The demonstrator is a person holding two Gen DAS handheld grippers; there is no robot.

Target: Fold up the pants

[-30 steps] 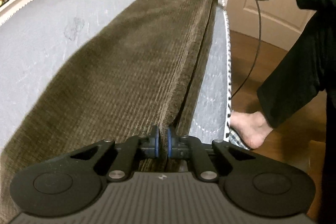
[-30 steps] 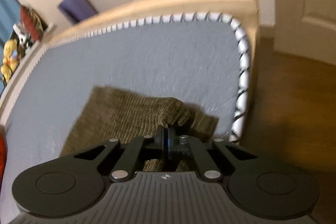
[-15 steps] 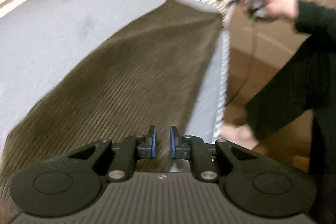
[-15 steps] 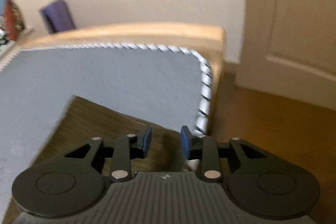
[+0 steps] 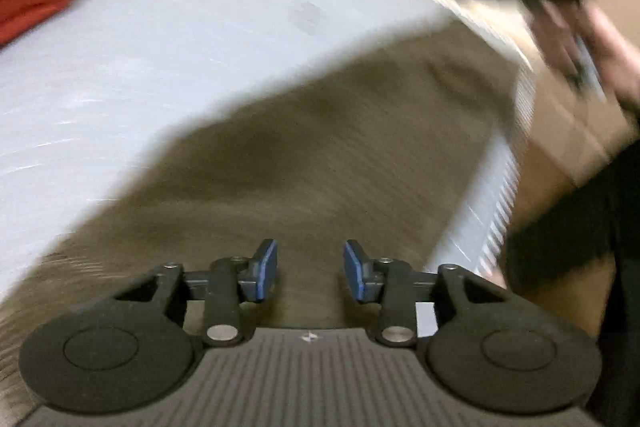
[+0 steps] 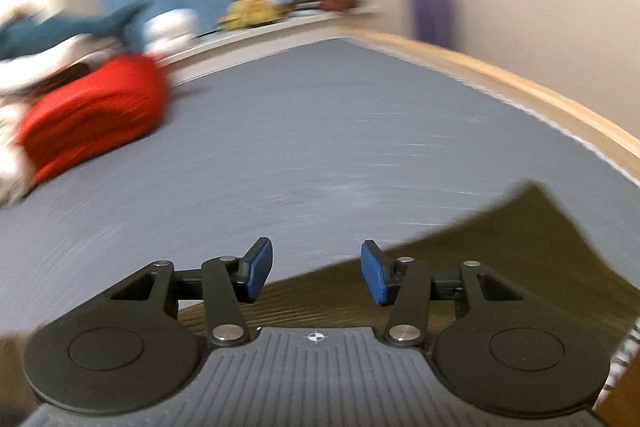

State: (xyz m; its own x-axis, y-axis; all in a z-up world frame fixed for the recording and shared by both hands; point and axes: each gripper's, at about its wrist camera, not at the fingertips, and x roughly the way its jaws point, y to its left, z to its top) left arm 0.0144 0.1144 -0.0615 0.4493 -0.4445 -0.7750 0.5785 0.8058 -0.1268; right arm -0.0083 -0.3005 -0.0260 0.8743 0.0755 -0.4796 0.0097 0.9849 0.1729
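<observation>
Left wrist view: the left gripper (image 5: pixel 311 269) hangs over the brown corduroy pants (image 5: pixel 320 163) lying on the grey mattress (image 5: pixel 160 67), jaws opening, nothing between them

Right wrist view: the right gripper (image 6: pixel 317 273), jaws opening and empty, hangs above the pants' (image 6: pixel 500 251) edge

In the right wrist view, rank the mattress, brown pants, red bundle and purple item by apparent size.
1. mattress
2. brown pants, partly cut off by the frame
3. red bundle
4. purple item, farthest away, so true size is unsure
</observation>
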